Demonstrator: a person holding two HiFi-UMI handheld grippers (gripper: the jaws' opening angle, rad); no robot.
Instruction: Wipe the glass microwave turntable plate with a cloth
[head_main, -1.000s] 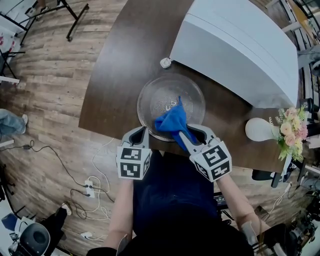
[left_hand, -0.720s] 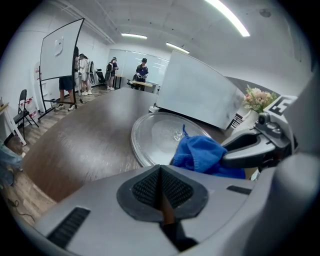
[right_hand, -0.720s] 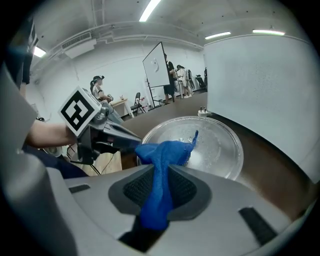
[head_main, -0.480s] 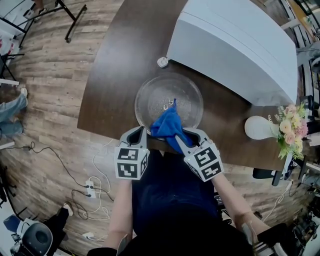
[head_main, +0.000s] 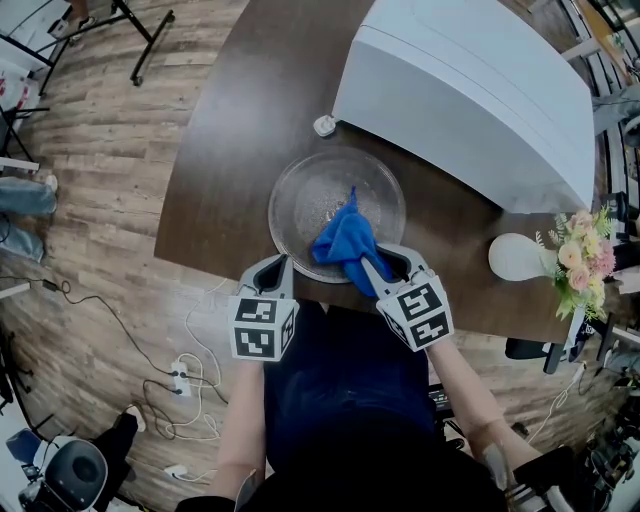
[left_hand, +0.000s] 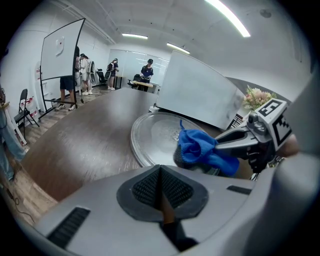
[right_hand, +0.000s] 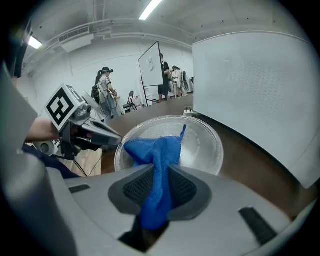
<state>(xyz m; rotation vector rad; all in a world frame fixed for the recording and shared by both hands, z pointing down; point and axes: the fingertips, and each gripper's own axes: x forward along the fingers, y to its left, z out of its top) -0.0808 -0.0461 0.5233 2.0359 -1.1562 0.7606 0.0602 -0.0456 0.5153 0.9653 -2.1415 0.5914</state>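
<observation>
Dark wooden table (head_main: 230, 150). Noted round clear glass turntable plate (head_main: 300, 195) just ahead of right gripper (head_main: 376, 268), clamped on crumpled blue cloth (head_main: 345, 240) resting on it; left gripper (head_main: 276, 268) closed, empty. Judged wiping underway, far half left.

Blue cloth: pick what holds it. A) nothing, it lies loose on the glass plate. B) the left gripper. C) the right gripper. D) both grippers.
C: the right gripper view shows the blue cloth pinched between the jaws of the right gripper, while the jaws of the left gripper meet on nothing.
</observation>
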